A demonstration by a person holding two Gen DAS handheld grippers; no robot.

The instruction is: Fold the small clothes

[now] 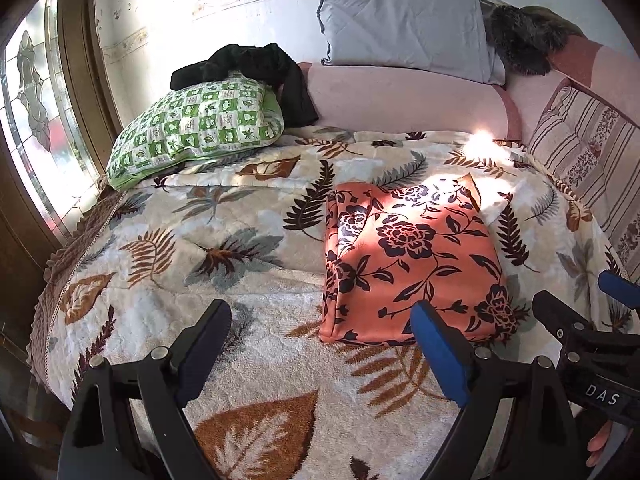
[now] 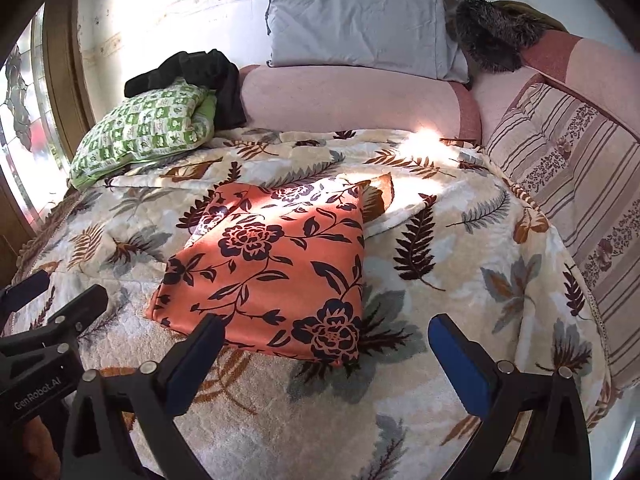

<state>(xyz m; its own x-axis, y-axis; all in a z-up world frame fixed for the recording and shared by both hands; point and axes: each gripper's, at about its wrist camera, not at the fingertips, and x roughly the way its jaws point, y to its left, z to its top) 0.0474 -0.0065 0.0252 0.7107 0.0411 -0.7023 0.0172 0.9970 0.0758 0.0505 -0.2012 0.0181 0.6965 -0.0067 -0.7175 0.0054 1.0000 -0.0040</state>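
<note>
An orange cloth with dark flowers [image 1: 408,264] [image 2: 272,276] lies folded into a flat rectangle on the leaf-patterned blanket [image 1: 224,240] [image 2: 460,264]. My left gripper [image 1: 320,332] hovers open above the blanket, just in front of the cloth's near left corner, with nothing between its fingers. In the right wrist view my right gripper [image 2: 326,344] stands open over the cloth's near edge, apart from it and holding nothing. Each gripper shows at the edge of the other's view: the right gripper [image 1: 580,304], the left gripper [image 2: 56,296].
A green checked pillow [image 1: 196,128] with a black garment [image 1: 256,68] on it lies at the back left. A grey pillow [image 1: 404,28] leans on the pink bolster [image 1: 400,100]. A striped cushion [image 1: 588,156] is on the right, a stained-glass window [image 1: 36,112] on the left.
</note>
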